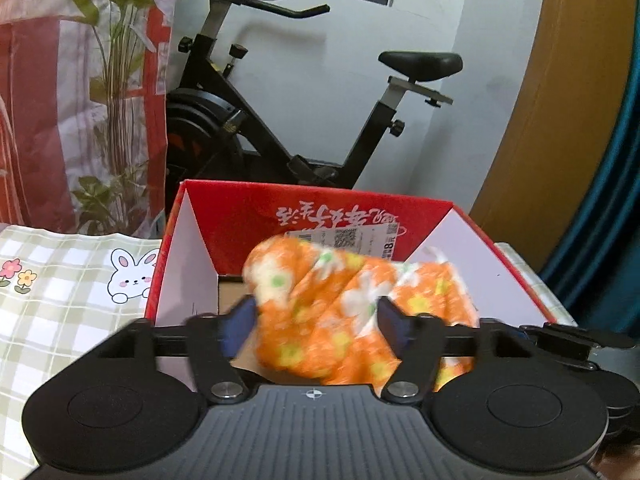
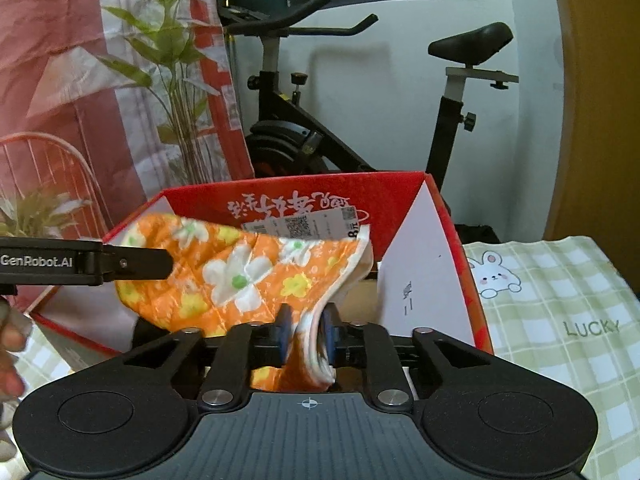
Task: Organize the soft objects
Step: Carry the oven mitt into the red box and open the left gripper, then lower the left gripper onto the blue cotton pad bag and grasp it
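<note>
An orange quilted cloth with white and yellow flowers (image 1: 340,300) (image 2: 240,276) hangs over the open red cardboard box (image 1: 240,208) (image 2: 400,188), which has white inner walls. In the left wrist view my left gripper (image 1: 316,320) stands open and wide. The blurred cloth lies loosely between its blue pads. In the right wrist view my right gripper (image 2: 307,330) is shut on a folded white-backed edge of the cloth, just above the box's near side. A black finger of the left gripper (image 2: 136,266) reaches in from the left against the cloth.
The box sits on a green checked tablecloth with rabbit prints (image 1: 60,280) (image 2: 560,312). Behind stand a black exercise bike (image 1: 280,120) (image 2: 320,140), a plant wrapped in red and white plastic (image 1: 100,100), a wooden door (image 1: 560,120) and a blue curtain (image 1: 616,200). A person's hand (image 2: 8,340) shows at far left.
</note>
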